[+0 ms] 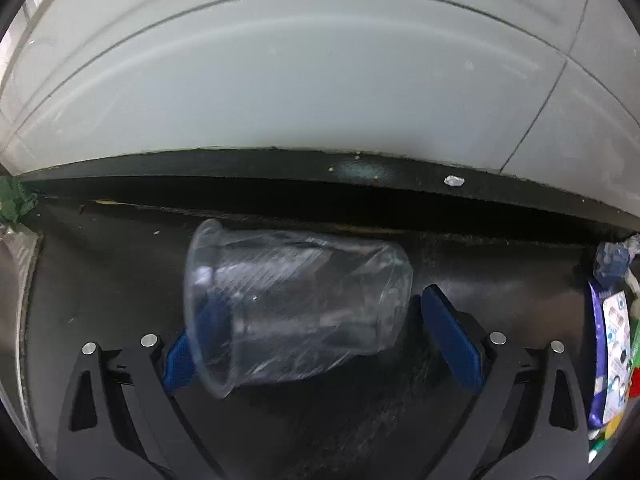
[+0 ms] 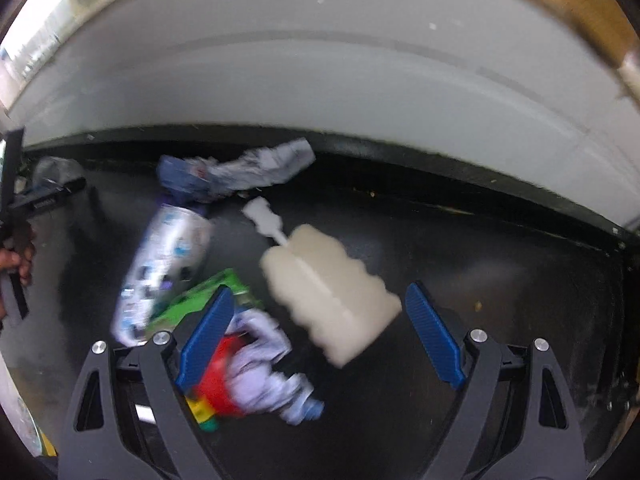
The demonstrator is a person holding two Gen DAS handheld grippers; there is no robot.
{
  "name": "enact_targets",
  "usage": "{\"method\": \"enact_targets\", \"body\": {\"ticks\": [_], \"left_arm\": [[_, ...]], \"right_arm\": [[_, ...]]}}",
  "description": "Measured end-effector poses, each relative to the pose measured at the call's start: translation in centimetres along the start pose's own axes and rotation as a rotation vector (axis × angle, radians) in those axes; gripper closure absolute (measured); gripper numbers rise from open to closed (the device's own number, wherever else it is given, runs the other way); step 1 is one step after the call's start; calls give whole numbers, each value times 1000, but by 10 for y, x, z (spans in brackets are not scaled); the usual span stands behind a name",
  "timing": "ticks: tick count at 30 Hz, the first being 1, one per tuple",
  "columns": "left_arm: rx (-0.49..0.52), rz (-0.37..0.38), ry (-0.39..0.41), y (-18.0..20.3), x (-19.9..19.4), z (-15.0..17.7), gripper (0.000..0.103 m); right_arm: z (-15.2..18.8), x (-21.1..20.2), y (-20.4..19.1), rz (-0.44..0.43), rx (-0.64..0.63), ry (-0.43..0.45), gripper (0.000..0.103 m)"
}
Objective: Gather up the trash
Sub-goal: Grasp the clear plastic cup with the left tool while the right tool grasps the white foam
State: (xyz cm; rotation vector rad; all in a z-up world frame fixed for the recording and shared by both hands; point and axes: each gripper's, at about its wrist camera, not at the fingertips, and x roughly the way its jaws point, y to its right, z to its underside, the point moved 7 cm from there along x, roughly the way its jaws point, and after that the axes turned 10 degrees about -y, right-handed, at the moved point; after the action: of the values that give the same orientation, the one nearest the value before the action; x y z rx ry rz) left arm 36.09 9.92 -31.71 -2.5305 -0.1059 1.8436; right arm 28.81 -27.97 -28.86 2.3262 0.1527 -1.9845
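Tiled floor (image 1: 320, 80) (indoor room, litter)

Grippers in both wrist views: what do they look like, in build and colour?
Both match. The left gripper and right gripper each have two flat blue ribbed fingers mounted on black angular linkage arms with cut-out slots and round silver pivot bolts. No cables or markings show.

One clear cup (image 1: 296, 308), one ribbed bottle (image 2: 328, 292), several wrappers (image 2: 164, 272).

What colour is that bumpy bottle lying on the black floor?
The bumpy bottle is creamy off-white, with a white nozzle. It shows best in the right wrist view.
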Motion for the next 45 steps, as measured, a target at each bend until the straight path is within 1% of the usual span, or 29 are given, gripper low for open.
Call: {"method": "enact_targets", "body": {"ticks": [3,4,5,6,7,8,9,10,13,17,22,26,27,28,31,32,34,38,42,45], "left_arm": [[7,18,19,4,0,-4,10],[10,22,28,6,-1,-4,17],[18,16,37,7,-3,-5,27],[26,12,39,9,-4,-6,32],[31,15,44,10,-7,-7,38],[28,32,42,11,-10,-7,37],[17,53,41,12,-14,-6,38],[11,59,45,12,-18,-5,38],[20,65,58,16,-38,4,39],[28,74,77,20,-74,22,39],[35,91,84,26,-124,68,39],[65,99,87,43,-159,118,39],[77,102,83,55,-169,138,39],[85,103,80,57,-173,155,39],[113,113,72,66,-181,195,38],[123,116,71,71,-182,206,39],[140,122,64,78,-184,219,39],[152,132,69,82,-193,235,39],[144,128,90,77,-204,238,38],[114,117,113,65,-214,239,38]], "right_arm": [[0,17,8,0,-23,-24,19],[0,22,10,-3,-23,-35,22],[1,26,12,-17,-27,-43,26],[1,24,12,-16,-40,-24,31],[1,22,11,-12,-50,-17,44],[1,20,8,-21,-64,-21,50],[2,18,7,-35,-63,-24,60],[2,17,6,-38,-61,-24,67],[7,3,3,-39,-59,-3,73],[21,-35,-3,-42,-52,40,73],[49,-86,-13,-57,-60,99,73],[77,-117,-25,-73,-68,130,73],[81,-122,-32,-75,-71,133,73],[83,-127,-35,-79,-73,135,73],[111,-140,-46,-90,-83,140,73],[115,-140,-47,-92,-87,139,73],[126,-143,-55,-97,-96,139,73],[134,-148,-66,-103,-117,147,73],[134,-158,-79,-109,-145,167,73],[128,-167,-102,-121,-190,186,73]]}}
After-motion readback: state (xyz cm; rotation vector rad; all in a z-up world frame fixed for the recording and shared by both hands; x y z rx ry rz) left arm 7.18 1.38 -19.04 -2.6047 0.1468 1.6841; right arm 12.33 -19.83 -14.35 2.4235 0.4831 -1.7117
